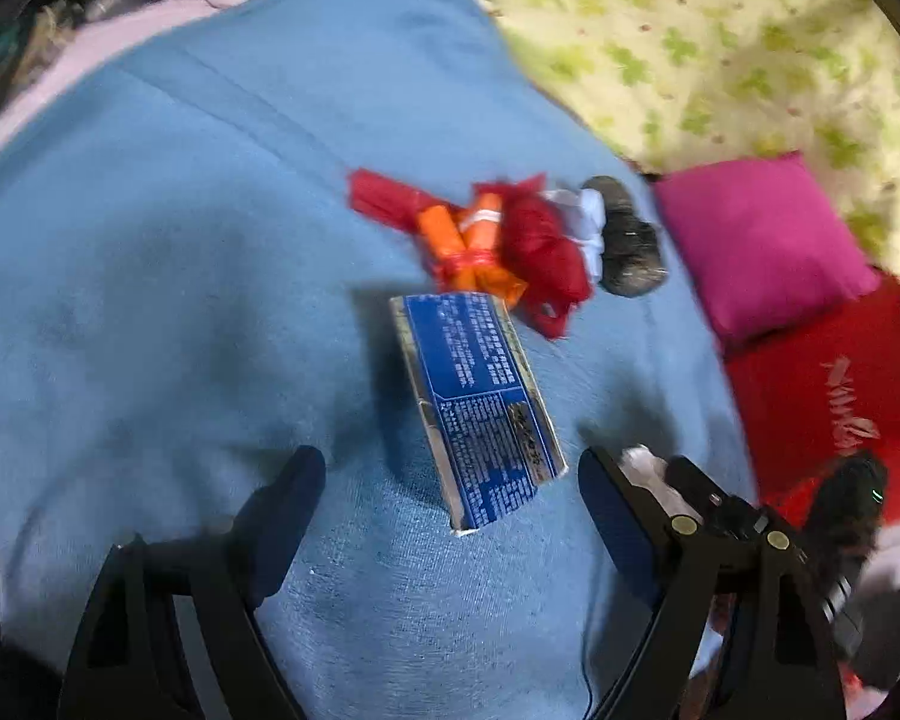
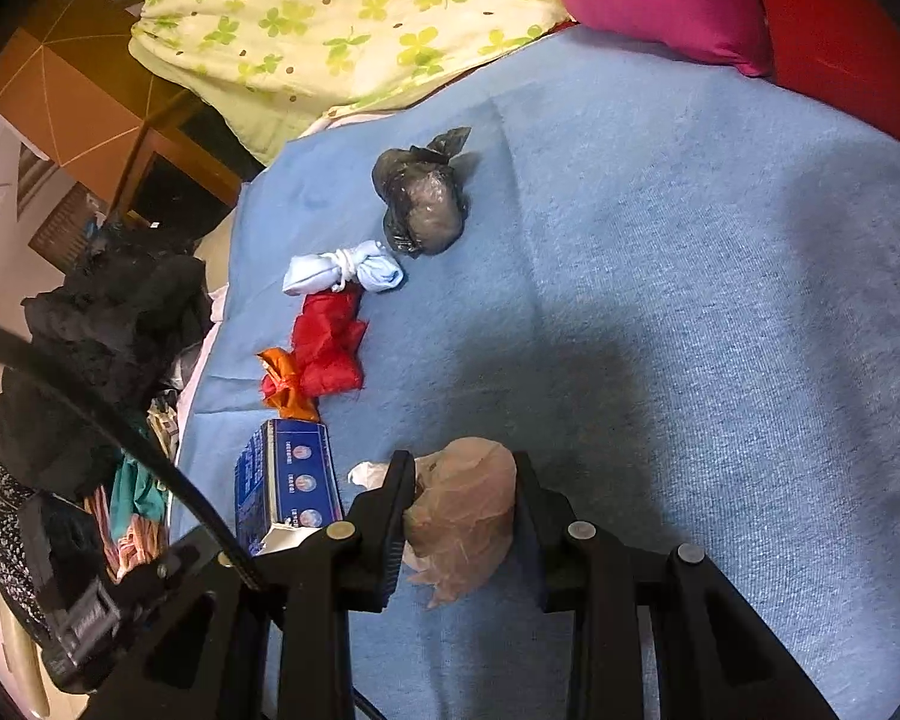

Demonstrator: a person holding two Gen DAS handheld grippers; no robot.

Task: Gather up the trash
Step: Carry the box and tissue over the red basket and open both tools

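The left gripper (image 1: 450,468) is pitched steeply down over the blue terry-cloth blanket (image 1: 150,300), its two black plastic fingers (image 1: 294,480) spread wide with nothing gripped. The blue rectangular cardboard box with white print (image 1: 480,402) lies on the blanket between and just ahead of those fingers; whether either finger touches it cannot be told. The left wrist view is motion-blurred.

The right gripper (image 2: 462,480) also points down at the blanket, and its jaws are clamped on a crumpled translucent pinkish plastic bag (image 2: 462,516), soft and wrinkled, bulging between the pads. A scrap of white tissue (image 2: 363,473) shows just beside the gripper's left finger.

Remaining trash lies in a loose row on the blanket:
- the blue box, seen end-on in the right wrist view (image 2: 288,486), one flap torn open;
- an orange glossy wrapper, twisted and tied (image 2: 285,381), touching the box's far end;
- a red crumpled plastic bag (image 2: 330,348), against the orange wrapper;
- a pale blue knotted plastic bag (image 2: 345,273), just beyond the red one;
- a dark grey lumpy plastic bag, knotted at the top (image 2: 423,204), farthest off.

Beyond the blanket: a cream quilt with green clover print (image 2: 342,18), a smooth magenta cushion (image 1: 762,246) and a red fabric pillow (image 1: 822,396).
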